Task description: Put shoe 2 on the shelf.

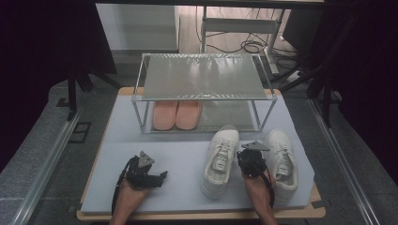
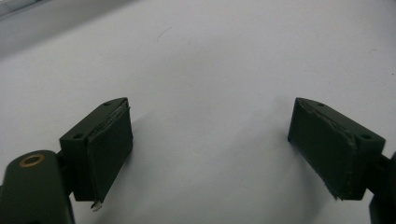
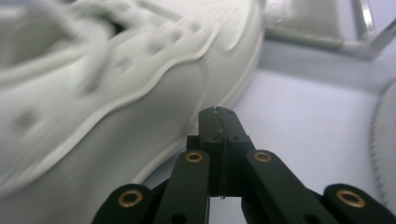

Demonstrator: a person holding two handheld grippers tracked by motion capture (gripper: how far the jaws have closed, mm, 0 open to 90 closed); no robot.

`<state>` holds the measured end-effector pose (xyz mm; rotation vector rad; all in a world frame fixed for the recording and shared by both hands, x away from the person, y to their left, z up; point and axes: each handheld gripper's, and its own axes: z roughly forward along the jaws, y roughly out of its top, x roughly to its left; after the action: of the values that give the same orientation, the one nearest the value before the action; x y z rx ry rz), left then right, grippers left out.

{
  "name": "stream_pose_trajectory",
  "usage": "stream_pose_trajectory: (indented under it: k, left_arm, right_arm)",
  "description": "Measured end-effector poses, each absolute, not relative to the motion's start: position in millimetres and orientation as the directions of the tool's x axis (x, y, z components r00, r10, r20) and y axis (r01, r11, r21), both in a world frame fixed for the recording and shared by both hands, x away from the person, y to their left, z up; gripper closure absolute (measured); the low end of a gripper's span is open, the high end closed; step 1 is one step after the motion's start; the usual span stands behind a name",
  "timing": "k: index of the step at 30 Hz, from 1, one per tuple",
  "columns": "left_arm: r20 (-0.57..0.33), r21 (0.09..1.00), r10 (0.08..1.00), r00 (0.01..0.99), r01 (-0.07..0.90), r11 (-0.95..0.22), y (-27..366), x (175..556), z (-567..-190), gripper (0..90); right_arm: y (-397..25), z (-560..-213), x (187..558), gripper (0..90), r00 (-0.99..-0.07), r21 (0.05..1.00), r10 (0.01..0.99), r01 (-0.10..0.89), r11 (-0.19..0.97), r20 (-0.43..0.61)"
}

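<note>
Two white sneakers lie on the pale blue mat [image 1: 159, 154], toes toward the rack: the left one [image 1: 220, 159] and the right one [image 1: 281, 159]. My right gripper [image 1: 251, 157] sits between them, its jaws pressed together with nothing held. In the right gripper view those closed jaws [image 3: 219, 119] point past the side of the left sneaker [image 3: 116, 93], and the other sneaker's edge [image 3: 385, 149] shows at the right. My left gripper [image 1: 159, 178] rests low over bare mat at the front left, jaws wide apart [image 2: 210, 154] with nothing between them.
A two-tier metal rack [image 1: 202, 77] stands at the back of the mat, with a pair of pink slippers [image 1: 177, 115] on the left of its lower shelf. Dark stands and cables lie beyond the table [image 1: 202, 214].
</note>
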<state>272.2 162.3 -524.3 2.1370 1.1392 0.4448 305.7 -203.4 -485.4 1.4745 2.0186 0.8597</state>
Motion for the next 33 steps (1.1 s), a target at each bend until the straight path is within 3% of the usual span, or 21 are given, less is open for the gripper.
stream_pose_trajectory:
  k: [7,12,33]
  left_arm:
    - [-0.012,0.694,0.828,0.561,0.601,-0.397,162,272,-524,14.0]
    - [-0.013,0.693,0.827,0.562,0.601,-0.398,162,272,-524,14.0]
    - [-0.013,0.693,0.827,0.562,0.602,-0.398,162,272,-524,14.0]
  right_arm:
    - [-206,-493,332,90.0,-0.256,0.713,0.967,0.674,0.192,-0.018]
    - [-210,-493,336,90.0,-0.283,0.711,0.959,0.676,0.194,0.008]
    - [-167,-502,353,90.0,-0.515,0.701,0.846,0.654,0.284,0.137]
